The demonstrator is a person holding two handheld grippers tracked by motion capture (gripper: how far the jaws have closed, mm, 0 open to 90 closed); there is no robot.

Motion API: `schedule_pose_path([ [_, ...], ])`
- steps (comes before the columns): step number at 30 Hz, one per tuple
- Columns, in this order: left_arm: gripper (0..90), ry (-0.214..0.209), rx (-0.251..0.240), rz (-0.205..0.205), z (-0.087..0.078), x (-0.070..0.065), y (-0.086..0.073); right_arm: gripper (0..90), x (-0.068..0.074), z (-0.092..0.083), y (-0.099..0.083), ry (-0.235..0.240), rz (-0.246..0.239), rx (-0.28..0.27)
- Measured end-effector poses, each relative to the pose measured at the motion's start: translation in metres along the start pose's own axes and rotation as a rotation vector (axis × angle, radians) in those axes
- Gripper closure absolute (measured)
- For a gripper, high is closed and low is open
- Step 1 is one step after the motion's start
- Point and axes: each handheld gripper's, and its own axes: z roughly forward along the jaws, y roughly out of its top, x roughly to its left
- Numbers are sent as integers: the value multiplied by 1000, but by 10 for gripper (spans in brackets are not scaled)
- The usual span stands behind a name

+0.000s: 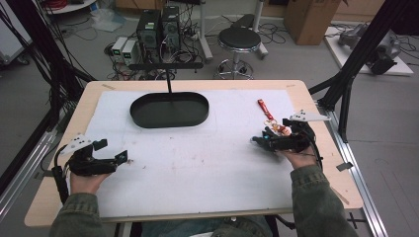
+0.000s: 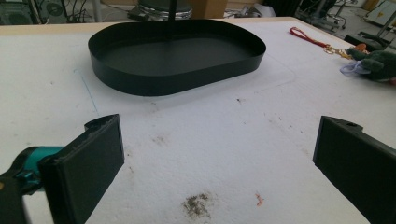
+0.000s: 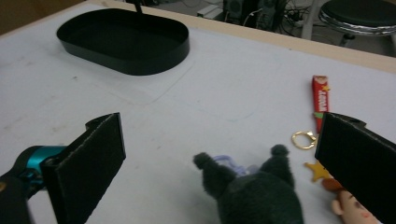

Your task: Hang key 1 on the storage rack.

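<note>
High view: the right gripper [image 1: 267, 140] sits near the right edge of the tabletop [image 1: 59, 177], over a dark plush [image 1: 263, 141] with a red-strapped keychain [image 1: 271, 118] just behind it, the strap running toward the far edge. The left gripper [image 1: 118, 157] rests near the left edge, well apart from both. A black tray [image 1: 141, 116] stands toward the far edge, left of centre.

Left gripper view: its jaws stand wide apart with nothing but bare, stained mat [image 2: 210, 154] between them. The tray [image 2: 177, 81] lies ahead; the plush [image 2: 373, 63] shows far off at the right.

Right gripper view: the jaws are spread wide and hold nothing, and the plush [image 3: 259, 191] lies between them, ears up, nearer the right jaw. The keychain figure [image 3: 348, 207], a gold ring [image 3: 303, 139] and the red strap [image 3: 320, 100] lie just beside that jaw.

The step looks like picking up the plush, probably for the tray. To do it well, shift the right gripper so the plush body is centred, lower until the jaws flank its thickest part, and keep the right jaw off the ring and figure so they are not pinched too. Close gently; the soft body will give, so squeeze until it is firm
</note>
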Motion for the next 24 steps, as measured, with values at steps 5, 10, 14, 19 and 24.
schedule_pose_path([
  [5,23,-7,-3,3,0,0,0,6,-13,5,12,-36,0,19],
  [10,23,-10,-3,3,1,0,1,6,-24,14,22,-48,-6,49],
  [14,23,-16,-8,-4,2,0,1,6,-29,26,25,-43,-9,103],
  [19,23,-24,-8,2,4,-1,2,6,-31,42,27,-33,-31,166],
  [24,23,-25,-10,-1,5,-1,2,6,-37,57,28,-32,-21,205],
])
